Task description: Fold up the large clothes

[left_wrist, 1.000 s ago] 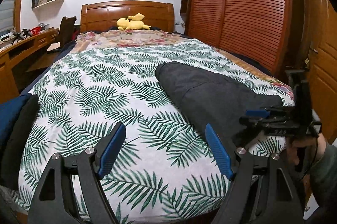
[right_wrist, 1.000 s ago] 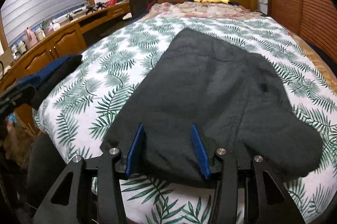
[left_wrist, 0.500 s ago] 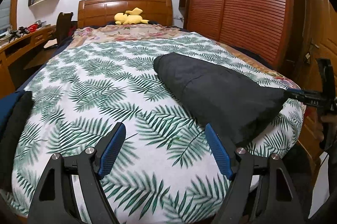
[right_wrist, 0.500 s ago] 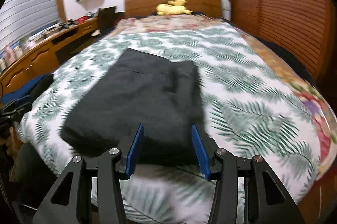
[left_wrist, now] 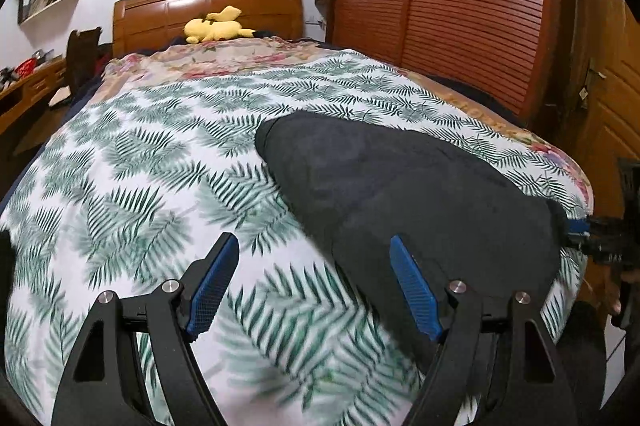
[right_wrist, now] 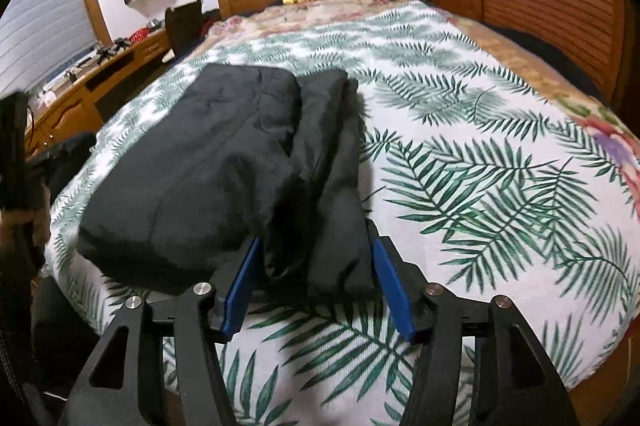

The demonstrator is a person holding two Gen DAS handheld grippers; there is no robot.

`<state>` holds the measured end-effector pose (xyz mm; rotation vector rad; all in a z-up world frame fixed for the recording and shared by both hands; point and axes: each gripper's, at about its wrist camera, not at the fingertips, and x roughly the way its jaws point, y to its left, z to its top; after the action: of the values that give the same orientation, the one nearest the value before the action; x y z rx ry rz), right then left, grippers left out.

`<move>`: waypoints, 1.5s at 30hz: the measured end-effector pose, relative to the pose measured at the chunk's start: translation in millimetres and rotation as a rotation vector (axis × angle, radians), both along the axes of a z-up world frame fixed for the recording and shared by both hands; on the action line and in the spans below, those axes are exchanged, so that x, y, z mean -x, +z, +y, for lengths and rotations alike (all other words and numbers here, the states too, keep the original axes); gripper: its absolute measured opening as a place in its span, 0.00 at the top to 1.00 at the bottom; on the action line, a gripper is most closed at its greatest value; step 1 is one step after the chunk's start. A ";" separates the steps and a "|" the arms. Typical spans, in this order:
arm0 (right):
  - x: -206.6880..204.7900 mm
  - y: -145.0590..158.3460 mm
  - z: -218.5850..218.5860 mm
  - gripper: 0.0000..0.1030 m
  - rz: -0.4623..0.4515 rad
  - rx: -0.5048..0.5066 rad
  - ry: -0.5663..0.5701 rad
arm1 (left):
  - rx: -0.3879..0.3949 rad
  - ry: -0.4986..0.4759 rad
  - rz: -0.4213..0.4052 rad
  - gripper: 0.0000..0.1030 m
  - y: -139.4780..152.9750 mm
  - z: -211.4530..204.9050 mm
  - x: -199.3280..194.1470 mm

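A folded dark grey garment (left_wrist: 420,193) lies on the leaf-print bedspread (left_wrist: 140,165) near the foot of the bed. My left gripper (left_wrist: 316,282) hangs open just above the bedspread with nothing between its fingers, and its right finger sits over the garment's near edge. The right wrist view shows the garment (right_wrist: 208,161) as a thick stack with a narrower folded part on its right. My right gripper (right_wrist: 315,244) has that narrow end between its blue pads. Its jaws are opening and the cloth sits slack between them. The right gripper (left_wrist: 576,228) also shows at the garment's far right end.
A yellow plush toy (left_wrist: 216,27) lies by the wooden headboard (left_wrist: 208,5). Slatted wardrobe doors (left_wrist: 460,5) run along the right of the bed. A wooden desk (right_wrist: 100,73) stands on the left, with dark clothes (right_wrist: 68,153) piled near the bed's left corner.
The left gripper has slid right, closer to the garment. The right gripper has moved along to the garment's right end, and its jaws have widened around the cloth.
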<state>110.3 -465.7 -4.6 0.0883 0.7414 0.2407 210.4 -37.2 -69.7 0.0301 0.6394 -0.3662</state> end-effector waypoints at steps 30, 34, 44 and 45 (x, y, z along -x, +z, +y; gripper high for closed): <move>-24.9 -16.8 12.2 0.37 0.048 -0.027 0.041 | 0.012 -0.001 0.233 0.31 -58.9 -34.7 -199.9; -30.8 -16.9 10.9 0.68 0.064 -0.086 0.098 | 0.021 -0.026 0.253 0.50 -62.3 -39.9 -202.4; -23.2 21.6 -2.2 0.91 -0.156 -0.089 0.106 | -0.081 -0.015 0.223 0.83 -16.0 -52.3 -191.3; -23.7 25.5 -5.0 0.91 -0.170 -0.084 0.109 | -0.088 -0.008 0.206 0.83 -8.8 -55.4 -187.6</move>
<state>134.0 -470.7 20.9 0.1060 0.5677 0.3786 398.0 -92.6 -78.4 0.0800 0.8596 -0.3518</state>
